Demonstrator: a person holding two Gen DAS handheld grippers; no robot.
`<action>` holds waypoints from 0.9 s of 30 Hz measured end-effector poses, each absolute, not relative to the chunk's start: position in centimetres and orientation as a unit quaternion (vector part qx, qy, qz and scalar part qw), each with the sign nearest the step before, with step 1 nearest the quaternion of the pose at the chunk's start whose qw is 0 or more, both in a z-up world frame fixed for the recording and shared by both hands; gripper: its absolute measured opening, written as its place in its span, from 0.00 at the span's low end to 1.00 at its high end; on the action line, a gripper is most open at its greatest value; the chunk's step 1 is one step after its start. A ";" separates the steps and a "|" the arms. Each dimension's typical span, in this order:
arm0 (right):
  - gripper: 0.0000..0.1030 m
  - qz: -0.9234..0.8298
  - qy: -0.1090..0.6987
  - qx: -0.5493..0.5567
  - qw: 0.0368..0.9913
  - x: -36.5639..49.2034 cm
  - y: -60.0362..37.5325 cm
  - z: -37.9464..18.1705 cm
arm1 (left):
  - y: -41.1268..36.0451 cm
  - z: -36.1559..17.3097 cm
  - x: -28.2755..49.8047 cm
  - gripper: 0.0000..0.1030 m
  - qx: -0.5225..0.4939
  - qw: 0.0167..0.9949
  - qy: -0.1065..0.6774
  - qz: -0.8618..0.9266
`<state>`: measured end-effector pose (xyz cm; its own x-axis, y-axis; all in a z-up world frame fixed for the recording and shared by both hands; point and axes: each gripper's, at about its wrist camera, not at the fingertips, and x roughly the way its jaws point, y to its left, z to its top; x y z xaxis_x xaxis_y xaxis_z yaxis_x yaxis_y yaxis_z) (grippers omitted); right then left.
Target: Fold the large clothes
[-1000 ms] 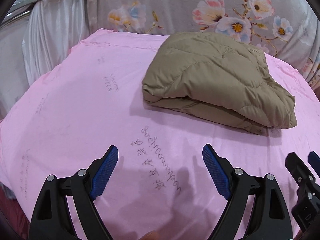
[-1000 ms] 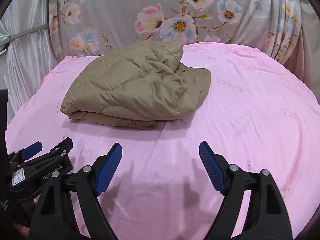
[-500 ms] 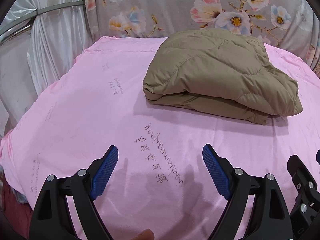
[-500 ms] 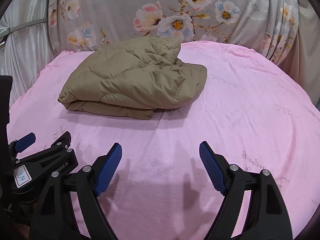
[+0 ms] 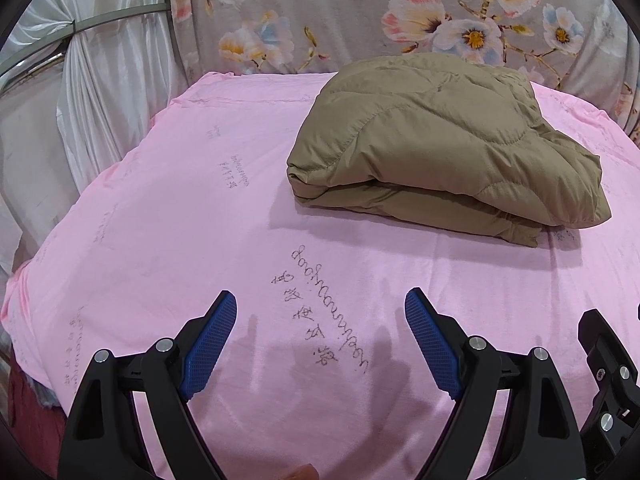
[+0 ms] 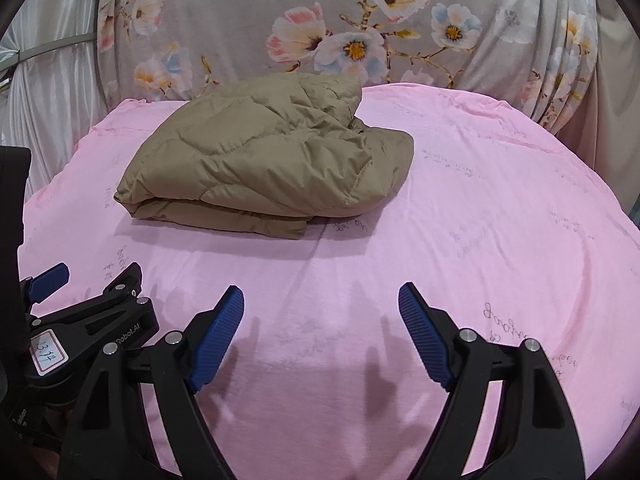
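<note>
Blue-padded left tongs (image 5: 320, 336) and right tongs (image 6: 320, 332) gape wide, empty.

Right tool (image 5: 612, 380) cut off at frame edge; sheet print (image 5: 328, 312) illegible.

In the right wrist view, the left gripper (image 6: 52, 280) carries a white label (image 6: 49, 352) handwritten "1314" and white lettering ending "Robot.AI". The pink sheet (image 5: 160, 240) bears cursive script and characters (image 5: 320, 312), too small and inverted to read.
</note>
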<state>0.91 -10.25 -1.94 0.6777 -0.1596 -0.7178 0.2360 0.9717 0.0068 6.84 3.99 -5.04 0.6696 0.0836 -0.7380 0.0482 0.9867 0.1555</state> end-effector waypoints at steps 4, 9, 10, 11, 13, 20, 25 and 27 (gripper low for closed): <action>0.75 -0.109 0.386 0.050 0.915 0.9 -10.2 -2.0 | 4.0 -5.0 6.8 0.82 0.081 0.911 0.405 0.011; 0.75 -0.109 0.387 0.049 0.914 0.9 -10.2 -2.0 | 4.0 -4.9 6.8 0.82 0.081 0.911 0.404 0.011; 0.75 -0.109 0.387 0.049 0.915 0.9 -10.2 -2.0 | 4.0 -5.0 6.8 0.82 0.081 0.911 0.405 0.011; 0.75 -0.109 0.387 0.049 0.915 0.9 -10.2 -2.0 | 4.0 -5.0 6.8 0.81 0.081 0.911 0.405 0.011; 0.75 -0.109 0.387 0.049 0.915 0.9 -10.2 -2.0 | 4.0 -5.0 6.8 0.81 0.081 0.911 0.405 0.011; 0.75 -0.109 0.387 0.049 0.914 0.9 -10.2 -2.0 | 4.0 -5.0 6.8 0.81 0.082 0.911 0.404 0.011; 0.75 -0.109 0.386 0.049 0.915 0.9 -10.2 -2.0 | 4.1 -5.0 6.8 0.81 0.083 0.911 0.403 0.011; 0.75 -0.109 0.387 0.049 0.914 0.9 -10.2 -2.0 | 4.1 -5.0 6.8 0.81 0.083 0.911 0.403 0.010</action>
